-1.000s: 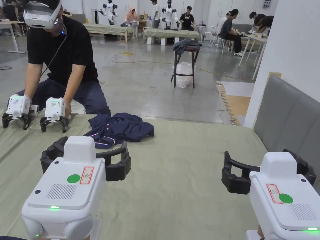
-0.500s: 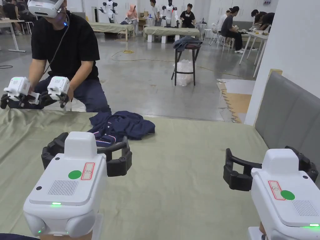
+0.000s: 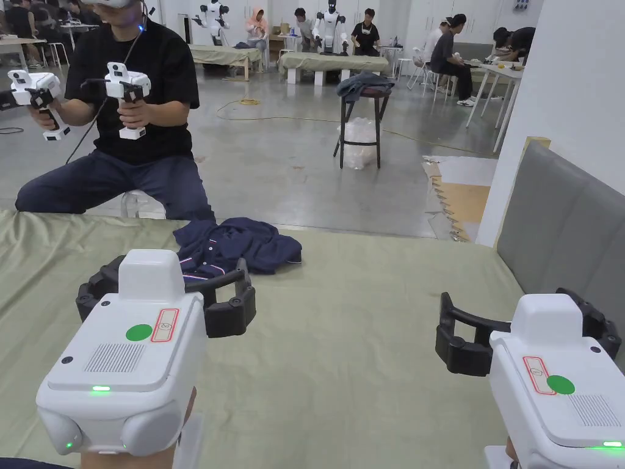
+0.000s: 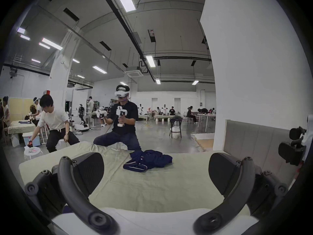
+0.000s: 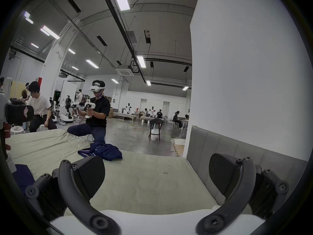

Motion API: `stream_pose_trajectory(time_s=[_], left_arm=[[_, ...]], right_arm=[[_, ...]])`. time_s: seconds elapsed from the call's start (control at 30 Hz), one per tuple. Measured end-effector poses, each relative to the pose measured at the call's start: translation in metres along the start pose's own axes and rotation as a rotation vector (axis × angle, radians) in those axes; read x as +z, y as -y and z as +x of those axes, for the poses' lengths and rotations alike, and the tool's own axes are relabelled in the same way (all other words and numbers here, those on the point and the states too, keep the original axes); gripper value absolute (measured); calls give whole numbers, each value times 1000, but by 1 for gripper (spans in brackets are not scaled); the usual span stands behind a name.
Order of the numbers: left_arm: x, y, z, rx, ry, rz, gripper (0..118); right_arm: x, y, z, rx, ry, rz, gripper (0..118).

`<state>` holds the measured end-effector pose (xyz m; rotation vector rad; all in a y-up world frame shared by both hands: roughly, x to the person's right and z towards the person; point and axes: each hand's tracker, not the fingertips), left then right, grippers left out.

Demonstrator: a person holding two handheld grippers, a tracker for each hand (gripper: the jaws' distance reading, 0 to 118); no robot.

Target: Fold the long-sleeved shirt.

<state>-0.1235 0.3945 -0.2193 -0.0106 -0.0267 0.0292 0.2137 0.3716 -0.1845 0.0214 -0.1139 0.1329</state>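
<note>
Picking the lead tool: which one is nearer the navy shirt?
Left. The left tool sits just short of the navy shirt; the right tool is far off toward the grey panel side.

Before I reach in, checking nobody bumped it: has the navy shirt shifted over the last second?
No. The navy shirt lies in the same crumpled heap near the far edge of the green bed cover, same outline; the slight shift is camera movement.

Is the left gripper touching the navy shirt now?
Apart. In the left gripper view, the left gripper is open, with bare bed sheet between it and the shirt.
</note>
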Motion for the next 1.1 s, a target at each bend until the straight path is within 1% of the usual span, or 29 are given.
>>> stream_pose_trajectory(time_s=[0.07, 0.1, 0.17, 0.23, 0.3, 0.4, 0.43, 0.47, 0.53, 0.6, 0.67, 0.8, 0.87, 0.97, 1.1], left_arm=[[-2, -2, -2, 24, 47, -38, 111], [-2, -3, -3, 27, 43, -31, 111], [-2, -4, 0, 17, -15, -21, 111], [-4, -5, 3, -55, -61, -17, 111], [-4, -5, 5, -95, -90, -8, 111], [-4, -6, 6, -32, -53, -38, 111], [-4, -7, 7, -22, -76, -54, 111], [-5, -6, 9, -30, -92, -56, 111], [-3, -3, 14, -104, -167, -40, 111], [-2, -2, 12, -100, -112, -46, 111], [-2, -4, 8, -48, -48, -78, 111], [-2, -6, 7, -45, -86, -56, 111], [-1, -8, 5, 10, -87, -64, 111], [0, -11, 6, 22, -95, -83, 111], [6, -9, 0, 34, -14, -17, 111]], right_arm=[[0, 0, 0, -3, -2, 0, 118], [0, 0, 1, -2, -4, -1, 118], [-1, 1, 2, -11, -15, -6, 118], [-1, 1, 2, -14, -13, -7, 118], [-1, 1, 2, -8, -11, -8, 118], [-4, 2, 2, -5, -19, -16, 118], [-5, 3, 1, -5, -19, -20, 118], [-6, 3, 1, -5, -17, -21, 118], [-5, 4, 1, -6, -18, -22, 118], [-5, 3, 1, -5, -18, -20, 118], [-4, 3, 1, -1, -17, -19, 118], [-3, 2, 2, -3, -17, -16, 118], [-2, 1, 4, -6, -18, -12, 118], [-2, 0, 5, -6, -15, -7, 118], [-2, -1, 6, -12, -14, -5, 118]])
